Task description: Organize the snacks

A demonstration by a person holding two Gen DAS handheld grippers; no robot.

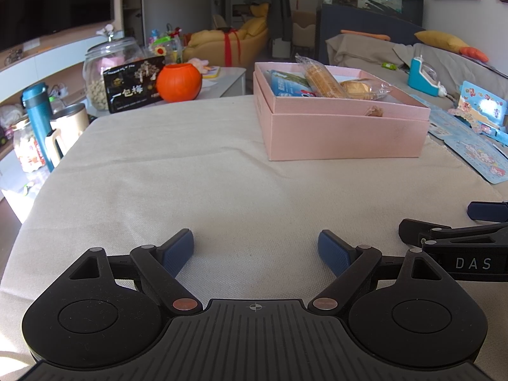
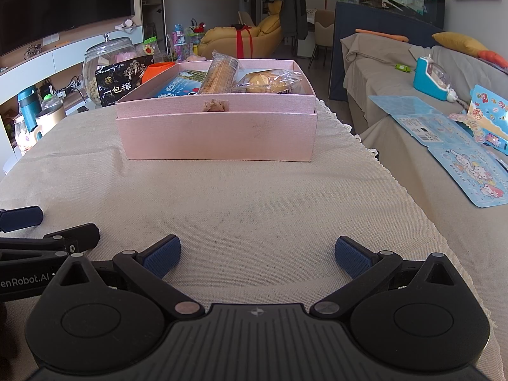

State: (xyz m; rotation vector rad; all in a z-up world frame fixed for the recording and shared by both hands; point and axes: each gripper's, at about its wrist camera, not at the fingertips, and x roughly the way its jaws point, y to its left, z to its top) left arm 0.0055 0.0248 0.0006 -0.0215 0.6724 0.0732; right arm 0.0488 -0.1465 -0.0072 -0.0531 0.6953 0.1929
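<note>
A: Start at the left of the left wrist view. What crowds that edge?

B: A teal bottle (image 1: 37,117) and a cream kettle (image 1: 65,128) stand at the middle left, off the table. Behind them, upper left, is a big glass jar (image 1: 106,63) with a black snack box (image 1: 135,84) in front of it, and an orange pumpkin pot (image 1: 178,82) just to the right.

A: And the task's thing?

B: The pink box (image 1: 343,136) sits right of centre in the upper half, on the beige tablecloth (image 1: 190,174). Inside it lie a blue packet (image 1: 287,87), a wrapped stack of biscuits (image 1: 322,79) and a wrapped bun (image 1: 362,90).

A: Anything between the grippers and the box?

B: Only bare cloth. The left gripper (image 1: 255,252) hovers low at the bottom centre, its jaws spread wide with nothing between them. The right gripper (image 1: 460,235) pokes in at the lower right edge.

A: The right wrist view, left to right?

B: The left gripper (image 2: 35,231) enters at the lower left. The pink box (image 2: 219,136) is upper centre, the biscuits (image 2: 220,74) leaning across it. The right gripper (image 2: 257,254) is at bottom centre, jaws likewise spread and empty. Far right, on the covered sofa (image 2: 397,73), lie blue sticker cards (image 2: 444,146) and a teal toy (image 2: 431,77), well apart from the box.
</note>
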